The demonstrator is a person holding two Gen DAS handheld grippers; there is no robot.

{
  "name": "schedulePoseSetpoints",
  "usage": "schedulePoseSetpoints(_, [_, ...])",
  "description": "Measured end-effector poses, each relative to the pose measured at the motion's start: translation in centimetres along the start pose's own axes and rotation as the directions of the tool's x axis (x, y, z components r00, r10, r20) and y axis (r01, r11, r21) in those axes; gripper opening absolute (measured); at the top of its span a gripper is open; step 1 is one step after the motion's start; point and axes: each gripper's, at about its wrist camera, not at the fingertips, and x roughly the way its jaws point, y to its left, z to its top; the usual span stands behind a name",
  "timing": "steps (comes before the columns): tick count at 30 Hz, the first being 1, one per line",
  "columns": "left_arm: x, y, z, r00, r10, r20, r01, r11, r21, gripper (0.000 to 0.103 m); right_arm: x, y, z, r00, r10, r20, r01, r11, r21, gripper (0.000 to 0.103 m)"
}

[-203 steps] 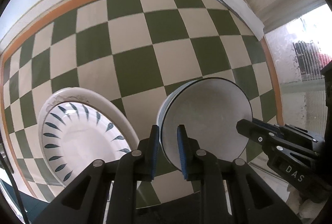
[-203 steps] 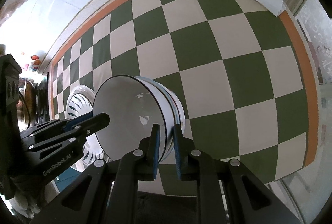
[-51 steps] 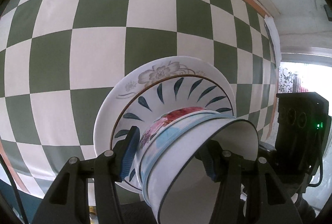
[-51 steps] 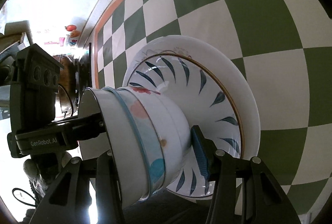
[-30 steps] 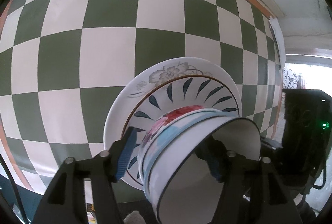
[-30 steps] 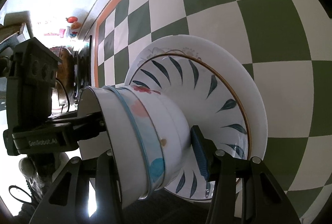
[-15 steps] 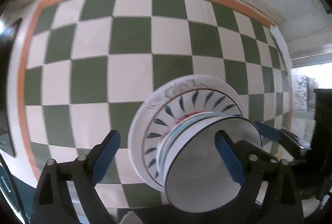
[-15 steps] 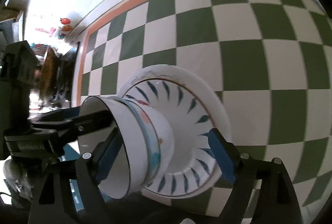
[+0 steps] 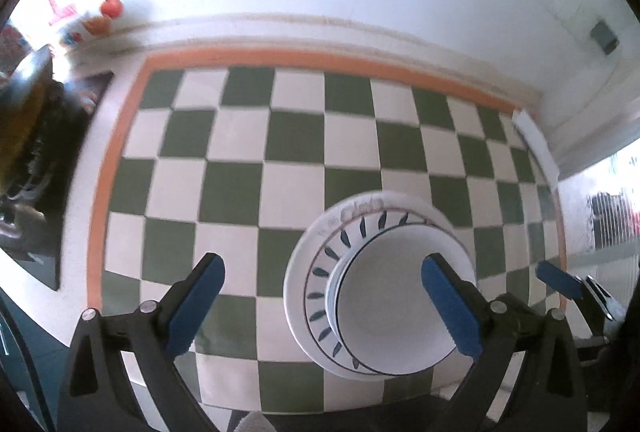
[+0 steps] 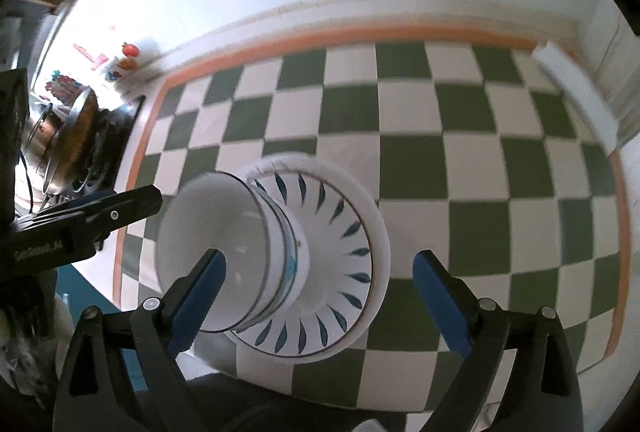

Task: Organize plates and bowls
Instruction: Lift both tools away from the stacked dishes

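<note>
Both hand-held grippers, left (image 9: 322,296) and right (image 10: 320,292), newly spread, off the stacked bowls (image 9: 394,296).

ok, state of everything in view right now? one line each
Left tongs: open, jaws just opened wide, holding nothing.
Right tongs: open, jaws just opened wide, holding nothing.
Bowls: nested, upright, sitting in the leaf-pattern plate, released.
Leaf-pattern plate: flat on the checkered cloth, under the bowls.
Checkered cloth: spread flat.
White folded sheet: lying at the cloth's far right corner.
</note>
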Motion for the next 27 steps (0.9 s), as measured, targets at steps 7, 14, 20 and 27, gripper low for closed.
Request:
schedulePoseSetpoints(7, [-4.4,-0.4,-1.1,0.991,0.064,0.117,-0.069,0.997,0.043,0.101,-5.5,1.5,-1.4,0.988,-0.045,0.145,0.043,0.999,0.014,0.097])
schedulePoseSetpoints(14, [-9.1,-0.9,-3.7,0.978,0.081,0.192,-0.1,0.991,0.091,0.101,-10.6,2.8,-3.9,0.97,-0.09,0.226,0.078,0.995,0.062,0.097])
schedulePoseSetpoints(20, [-12.4,-1.6,-6.6,0.966,0.088,0.242,-0.116,0.987,0.108,0.102,-15.3,4.3,-6.8,0.942,-0.141,0.305,0.126,0.99,0.07,0.099])
schedulePoseSetpoints(27, [-16.4,-2.5,-10.3,0.939,0.105,0.327,-0.138,0.987,0.078,0.102,-20.3,4.5,-10.3,0.917,-0.129,0.377,0.117,0.992,0.056,0.1])
